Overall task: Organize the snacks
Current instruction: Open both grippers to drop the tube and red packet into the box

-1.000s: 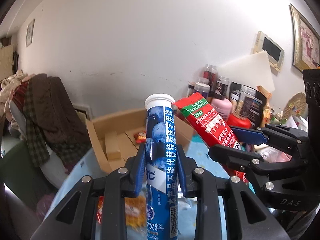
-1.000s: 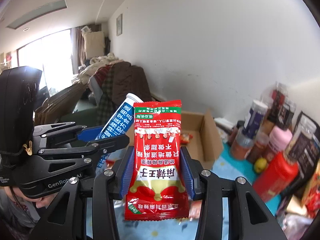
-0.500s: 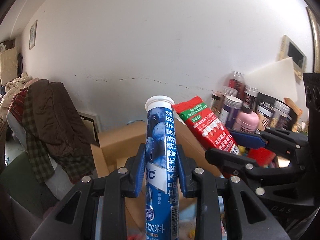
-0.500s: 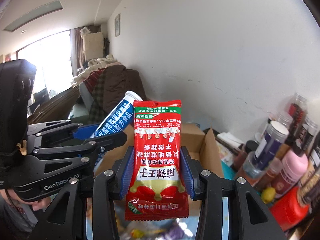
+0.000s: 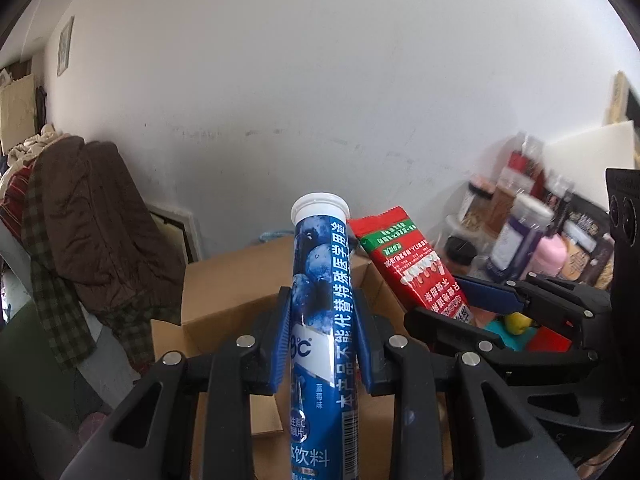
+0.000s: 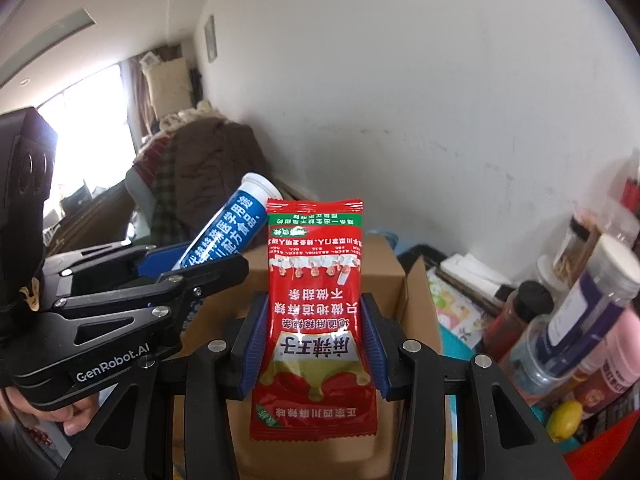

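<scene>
Snacks [image 6: 315,316] now sit directly above the nearer cardboard box [image 5: 232,284].

Brown coat [image 5: 100,224] heaped at left of frame. Framed picture [image 5: 65,45] on white wall [image 5: 320,80], upper left. Bright window [image 6: 80,136] at left, right wrist view.

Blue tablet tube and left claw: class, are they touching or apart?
Touching. The left wrist view shows the left claw with both blue pads pressed against the sides of the blue tablet tube, which stands upright between them with no gap.
</scene>
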`<state>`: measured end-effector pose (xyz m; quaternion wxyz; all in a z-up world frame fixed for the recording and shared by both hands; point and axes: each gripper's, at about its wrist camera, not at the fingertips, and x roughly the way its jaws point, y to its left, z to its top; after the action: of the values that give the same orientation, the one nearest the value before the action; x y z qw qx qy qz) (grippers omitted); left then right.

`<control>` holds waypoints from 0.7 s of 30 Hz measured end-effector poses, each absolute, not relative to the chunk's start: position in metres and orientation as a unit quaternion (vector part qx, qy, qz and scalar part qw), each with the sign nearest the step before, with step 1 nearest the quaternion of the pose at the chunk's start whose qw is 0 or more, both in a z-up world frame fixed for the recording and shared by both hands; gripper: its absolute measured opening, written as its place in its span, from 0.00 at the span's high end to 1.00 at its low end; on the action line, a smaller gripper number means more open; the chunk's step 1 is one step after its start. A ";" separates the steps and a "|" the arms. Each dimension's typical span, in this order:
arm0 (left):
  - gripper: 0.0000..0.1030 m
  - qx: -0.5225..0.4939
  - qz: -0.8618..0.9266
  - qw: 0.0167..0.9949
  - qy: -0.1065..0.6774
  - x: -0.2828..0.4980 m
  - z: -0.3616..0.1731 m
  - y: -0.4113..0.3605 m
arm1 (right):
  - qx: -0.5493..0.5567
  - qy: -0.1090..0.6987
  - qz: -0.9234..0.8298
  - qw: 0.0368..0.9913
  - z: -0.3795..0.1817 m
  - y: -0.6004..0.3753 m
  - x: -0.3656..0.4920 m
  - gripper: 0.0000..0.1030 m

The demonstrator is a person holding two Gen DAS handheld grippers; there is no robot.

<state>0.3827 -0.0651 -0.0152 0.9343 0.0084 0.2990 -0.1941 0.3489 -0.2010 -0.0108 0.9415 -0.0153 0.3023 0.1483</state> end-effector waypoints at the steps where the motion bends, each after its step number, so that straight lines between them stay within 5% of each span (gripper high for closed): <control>1: 0.73 0.011 -0.193 0.932 0.306 0.387 -0.020 -0.066 | -0.014 0.308 0.146 0.940 -0.016 -0.202 0.353 0.58; 21: 0.73 0.029 -0.166 0.902 0.398 0.425 -0.087 -0.076 | -0.003 0.401 0.127 0.907 -0.082 -0.206 0.394 0.58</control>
<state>0.4253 -0.0761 -0.0867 0.9019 0.0294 0.3978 -0.1657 0.3939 -0.2058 -0.0825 0.9071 -0.0029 0.4014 0.1266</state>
